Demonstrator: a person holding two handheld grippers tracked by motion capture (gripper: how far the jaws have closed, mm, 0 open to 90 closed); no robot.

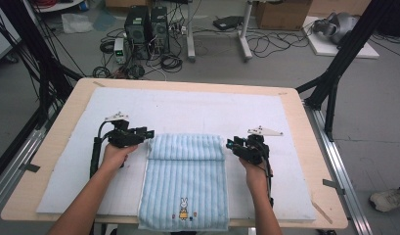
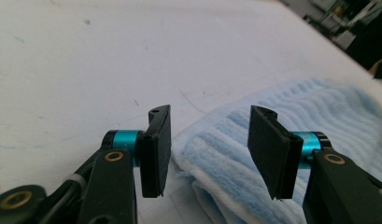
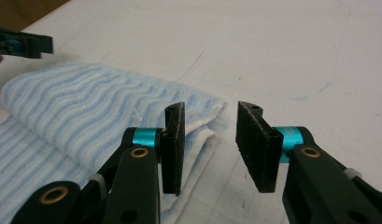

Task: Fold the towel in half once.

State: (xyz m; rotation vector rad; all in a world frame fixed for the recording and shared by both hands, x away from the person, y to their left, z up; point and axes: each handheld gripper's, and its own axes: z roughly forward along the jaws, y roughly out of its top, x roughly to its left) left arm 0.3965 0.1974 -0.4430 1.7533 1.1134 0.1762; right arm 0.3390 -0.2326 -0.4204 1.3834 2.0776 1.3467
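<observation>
Both jaw pairs stand apart, nothing pinched: left gripper and right gripper flank the folded light-blue striped terry towel; each should re-pinch the fold's end squarely, both layers together.

Tabletop: my pale wood work surface, under a white mat.
Floor beyond: computer towers, tangled cables, cardboard box.

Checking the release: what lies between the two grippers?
In the high view, the folded far end of the blue striped towel spans the stretch between the left gripper and right gripper; both stand open at its corners.
</observation>
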